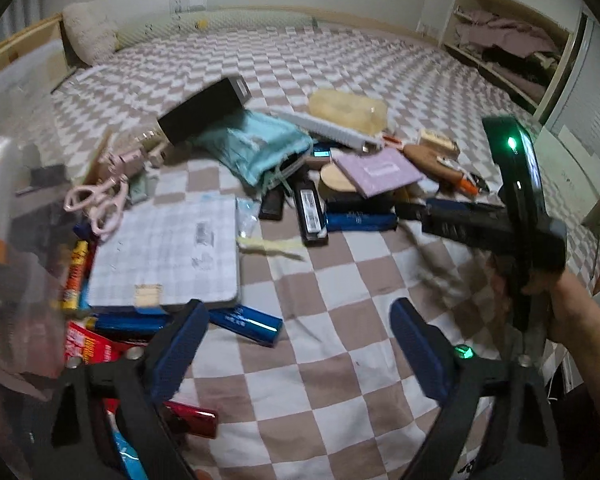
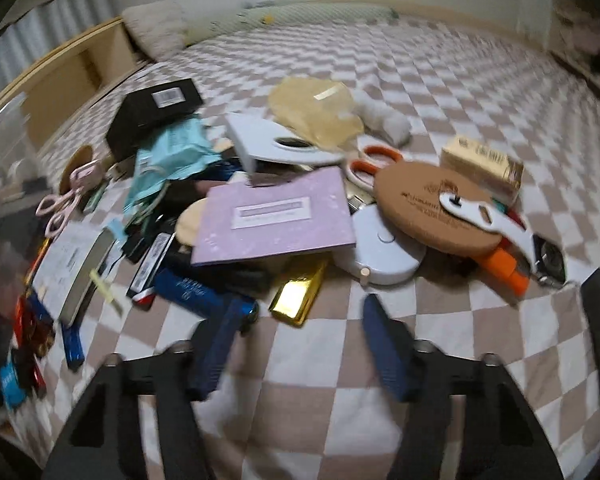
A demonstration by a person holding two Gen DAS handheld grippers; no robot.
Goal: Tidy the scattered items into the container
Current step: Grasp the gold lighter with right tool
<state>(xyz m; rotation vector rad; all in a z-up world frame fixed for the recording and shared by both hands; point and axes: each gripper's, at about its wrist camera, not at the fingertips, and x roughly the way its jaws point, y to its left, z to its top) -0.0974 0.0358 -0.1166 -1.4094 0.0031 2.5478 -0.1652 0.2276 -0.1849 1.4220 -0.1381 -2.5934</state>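
Right wrist view: the right gripper [image 2: 300, 344] hovers over the checkered bedspread [image 2: 340, 412], its blue fingers [image 2: 388, 356] spread wide with nothing between them. The scattered items lie just ahead of the fingertips. Nearest is a gold foil box [image 2: 298, 298], with a dark blue tube [image 2: 192, 290] just beside the left finger. Behind them a lilac booklet [image 2: 276, 216] rests tilted on the heap, a white round case [image 2: 384, 248] at its right edge. A brown cork disc [image 2: 432, 208] overlaps the case, and a white opener-shaped tool [image 2: 488, 220] lies on the disc. Orange-handled scissors [image 2: 370, 164], a teal pouch [image 2: 168, 160] and a black box [image 2: 152, 116] sit farther back.

Left wrist view: the left gripper [image 1: 296, 328] is likewise wide open and holds nothing, above bare bedspread. A grey checked notebook [image 1: 168, 252] lies just beyond its left finger, resting on blue tubes [image 1: 248, 322]. Pink scissors [image 1: 100, 204] lie at the notebook's far corner. A clear container [image 1: 12, 184] stands at the left edge, contents blurred. The right gripper's body [image 1: 516, 208] shows at right, held in a hand [image 1: 568, 304].
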